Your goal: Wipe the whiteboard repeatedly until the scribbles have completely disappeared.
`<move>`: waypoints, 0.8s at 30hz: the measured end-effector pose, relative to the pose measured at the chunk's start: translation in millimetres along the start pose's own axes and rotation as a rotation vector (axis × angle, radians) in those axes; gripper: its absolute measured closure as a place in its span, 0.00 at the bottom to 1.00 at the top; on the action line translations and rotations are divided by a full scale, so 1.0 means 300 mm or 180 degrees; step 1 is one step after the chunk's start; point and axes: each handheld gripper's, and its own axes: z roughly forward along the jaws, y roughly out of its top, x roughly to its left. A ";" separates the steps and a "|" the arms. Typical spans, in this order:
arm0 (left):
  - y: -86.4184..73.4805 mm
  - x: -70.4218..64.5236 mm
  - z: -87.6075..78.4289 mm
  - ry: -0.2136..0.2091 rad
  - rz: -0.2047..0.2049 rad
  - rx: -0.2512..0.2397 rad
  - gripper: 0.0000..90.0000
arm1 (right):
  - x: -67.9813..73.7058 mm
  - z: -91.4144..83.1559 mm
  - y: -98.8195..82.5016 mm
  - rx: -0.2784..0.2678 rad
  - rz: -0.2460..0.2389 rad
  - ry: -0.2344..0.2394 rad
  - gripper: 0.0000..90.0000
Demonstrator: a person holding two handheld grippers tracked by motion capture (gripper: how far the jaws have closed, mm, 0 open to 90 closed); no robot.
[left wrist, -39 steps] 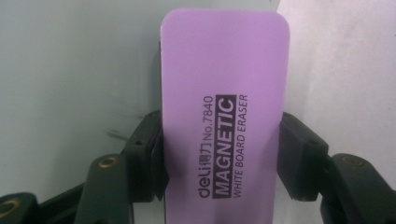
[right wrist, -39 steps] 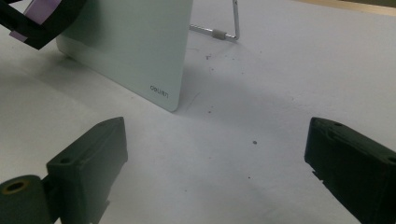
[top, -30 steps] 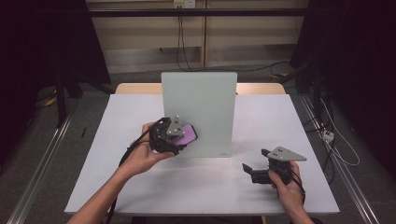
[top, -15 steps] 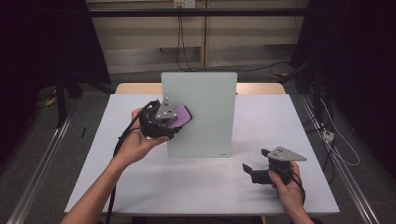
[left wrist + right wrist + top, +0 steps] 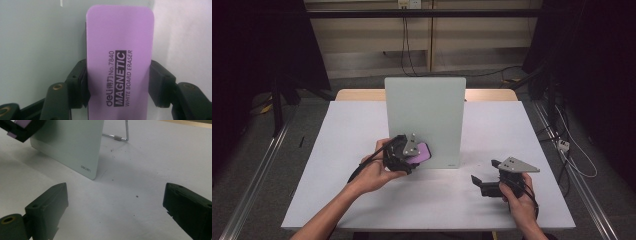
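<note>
A pale green-white whiteboard [image 5: 427, 112] stands upright at the middle of the white table [image 5: 337, 150]. My left gripper [image 5: 414, 156] is shut on a purple magnetic whiteboard eraser [image 5: 422, 151] and holds it against the board's lower left part. In the left gripper view the eraser [image 5: 120, 62] sits squeezed between the two black pads [image 5: 160, 85], with the board [image 5: 37, 37] right behind it. My right gripper [image 5: 480, 185] rests on the table to the right of the board, jaws wide apart and empty [image 5: 115, 202]. The right gripper view catches the board's lower corner [image 5: 75, 147] and the eraser [image 5: 22, 123].
A bent wire stand [image 5: 122, 135] props the board from behind. Bare table lies left of the board and between the two hands. Dark floor, metal rails and cables [image 5: 572, 160] surround the table.
The left hand first slid the eraser up and left on the board, then brought it down and right to the board's lower part. The right hand has kept still.
</note>
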 end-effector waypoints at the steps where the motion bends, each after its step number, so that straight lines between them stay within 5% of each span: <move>1: 0.003 -0.004 0.003 0.0001 0.0056 0.0050 0.46 | -0.001 -0.001 0.000 -0.0002 -0.0014 0.0003 0.07; 5: -0.006 -0.004 0.019 -0.0162 0.0011 0.0098 0.46 | 0.001 -0.003 0.000 -0.0011 -0.0007 0.0003 0.07; 10: -0.014 0.008 0.008 -0.0179 0.0019 0.0080 0.46 | 0.000 -0.003 -0.001 -0.0008 0.0018 -0.0009 0.07; 17: -0.034 0.087 -0.081 -0.0063 -0.0216 -0.0208 0.46 | 0.003 -0.009 -0.006 0.0013 0.0045 -0.0060 0.07; 24: -0.063 0.129 -0.130 -0.0049 -0.0402 -0.0339 0.46 | 0.000 -0.003 -0.005 0.0029 0.0027 -0.0063 0.07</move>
